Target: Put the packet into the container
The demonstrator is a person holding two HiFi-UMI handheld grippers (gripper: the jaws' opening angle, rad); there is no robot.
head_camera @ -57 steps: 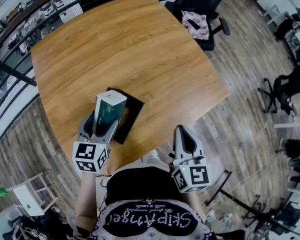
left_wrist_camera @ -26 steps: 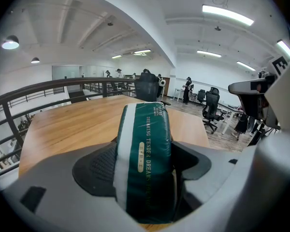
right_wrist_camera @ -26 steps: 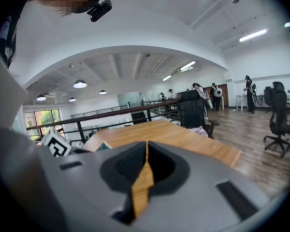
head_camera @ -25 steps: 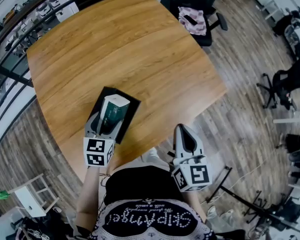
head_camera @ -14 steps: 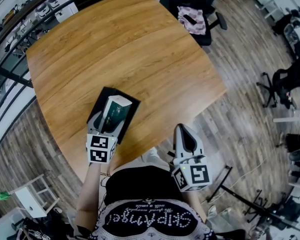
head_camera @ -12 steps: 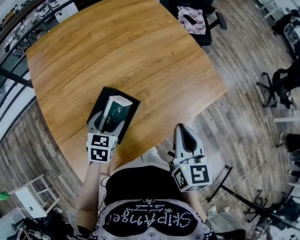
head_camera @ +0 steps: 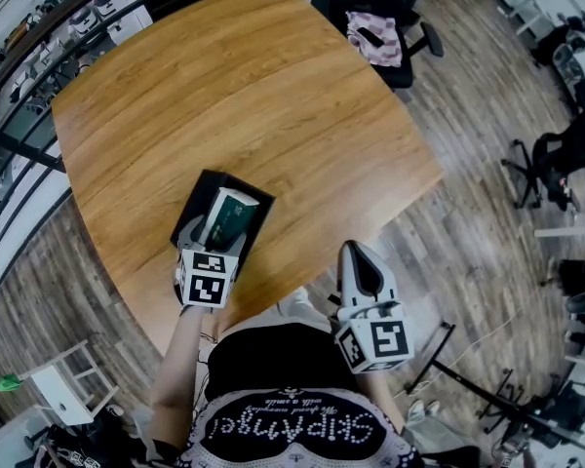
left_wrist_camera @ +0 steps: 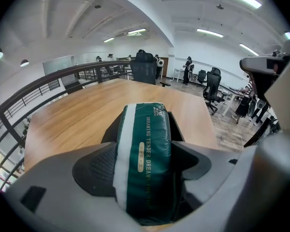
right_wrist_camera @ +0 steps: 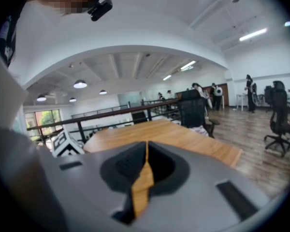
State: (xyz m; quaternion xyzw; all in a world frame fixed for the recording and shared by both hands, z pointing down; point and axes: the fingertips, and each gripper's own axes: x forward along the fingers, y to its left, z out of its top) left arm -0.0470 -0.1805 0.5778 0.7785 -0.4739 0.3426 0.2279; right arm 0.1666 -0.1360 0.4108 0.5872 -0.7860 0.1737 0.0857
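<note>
Now your left tongs (head_camera: 217, 244) are clamped on the dark green packet (head_camera: 230, 216), with one jaw pressed against each long side. The packet points away from you and hangs over the black container (head_camera: 197, 196), which lies close to the near edge of the worktop (head_camera: 253, 86). In the left gripper view its far end sits inside the container's outline, but you cannot tell whether it touches the bottom yet. Your right tongs (head_camera: 359, 267) are pressed together with nothing between them, held off the worktop's near edge beside your body.

By my reading, the pick-up and the carry are done and the placing is nearly finished. What is left is to settle the packet flat inside the walls, spread the left jaws and draw back without dragging it out.
</note>
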